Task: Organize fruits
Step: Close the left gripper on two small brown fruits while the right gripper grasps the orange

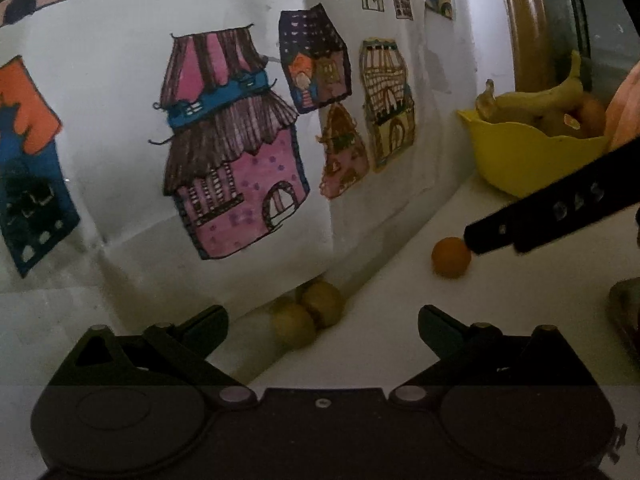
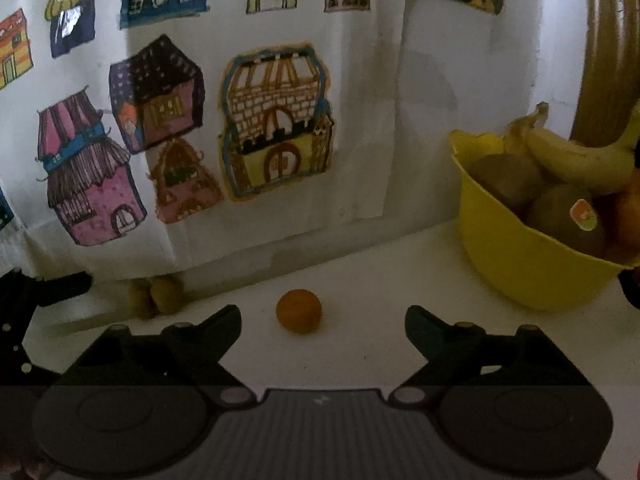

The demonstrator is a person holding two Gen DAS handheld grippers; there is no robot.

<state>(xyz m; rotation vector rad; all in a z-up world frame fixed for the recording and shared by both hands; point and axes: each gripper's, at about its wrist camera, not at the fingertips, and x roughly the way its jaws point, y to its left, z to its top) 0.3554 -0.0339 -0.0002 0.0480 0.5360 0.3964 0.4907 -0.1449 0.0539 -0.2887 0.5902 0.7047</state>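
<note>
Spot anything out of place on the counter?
Yes. An orange sits loose on the counter, apart from the yellow bowl that holds the other fruit. Two small yellowish fruits lie against the wall, also outside the bowl. Nothing spilled or damaged.

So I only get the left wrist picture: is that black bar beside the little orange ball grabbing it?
Observer: No. The bar is one finger of the right tool. Its jaws stand open, and the orange fruit lies on the table just ahead of the gap, untouched.
Operator: And that yellow thing on the right, what's inside? It's blurry here.
Observer: It's a yellow bowl. The right wrist view shows two brown kiwis in it, and one kiwi has a sticker.
</note>
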